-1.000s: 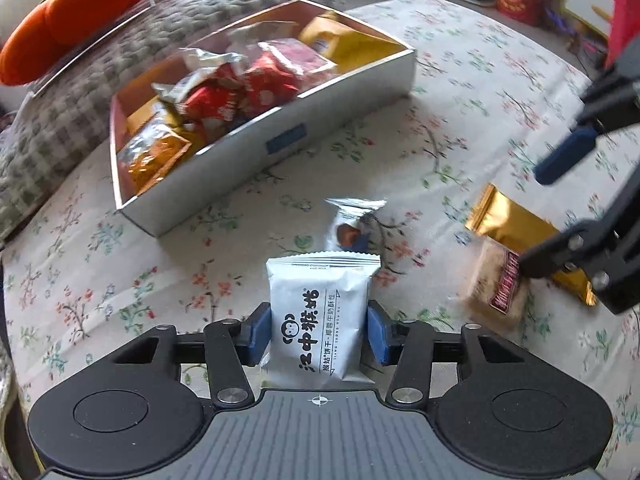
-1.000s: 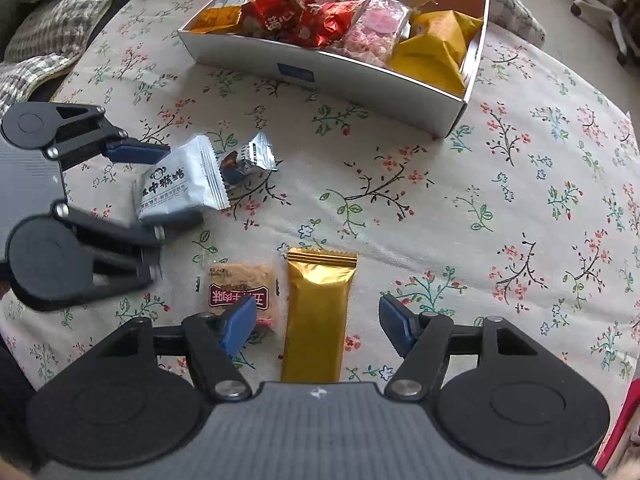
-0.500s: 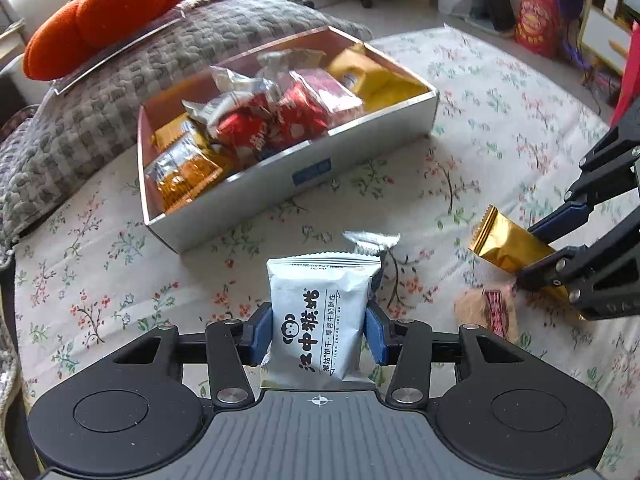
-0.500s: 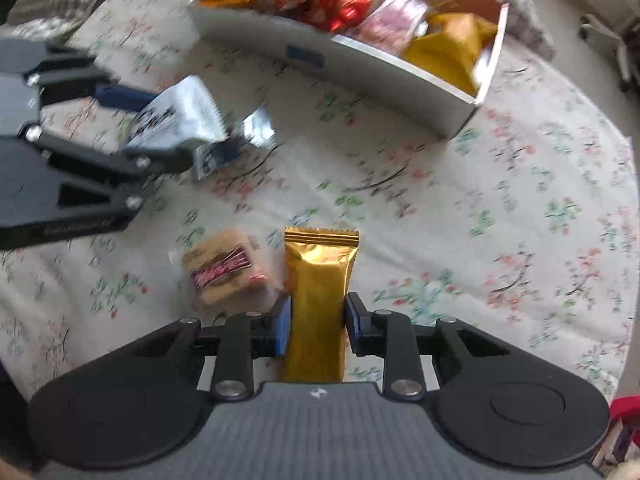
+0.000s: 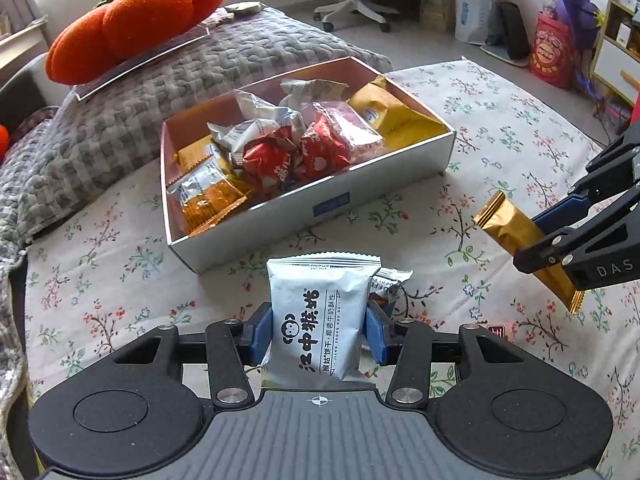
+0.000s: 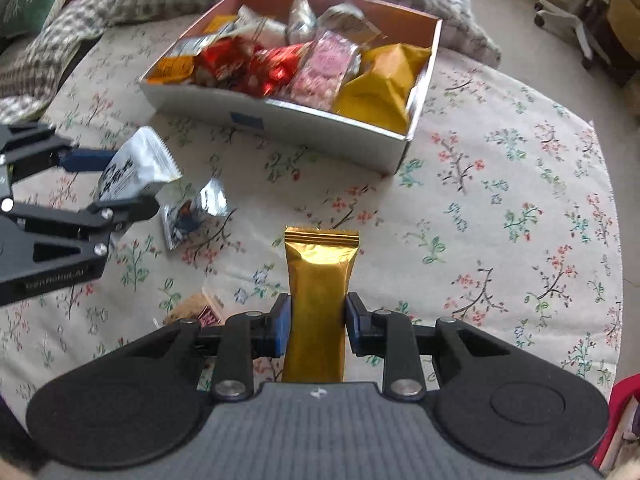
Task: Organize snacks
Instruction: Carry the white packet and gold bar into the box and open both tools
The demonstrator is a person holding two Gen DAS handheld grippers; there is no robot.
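Note:
My left gripper (image 5: 319, 334) is shut on a white biscuit packet (image 5: 318, 312) with black print and holds it above the floral cloth; the packet (image 6: 134, 168) shows at the left of the right wrist view too. My right gripper (image 6: 316, 326) is shut on a gold packet (image 6: 318, 292), lifted off the cloth; it also shows in the left wrist view (image 5: 516, 236). The white snack box (image 5: 320, 204) with several snacks lies ahead of both grippers (image 6: 280, 120).
A small silver packet (image 6: 192, 212) and a brown snack with a red label (image 6: 196, 308) lie on the cloth between the grippers. A grey knitted cushion (image 5: 160, 88) with an orange plush (image 5: 132, 20) is behind the box. The cloth's edge (image 6: 616, 240) is to the right.
My right gripper closed on the gold packet and lifted it. My left gripper rose with the white packet and both moved toward the box.

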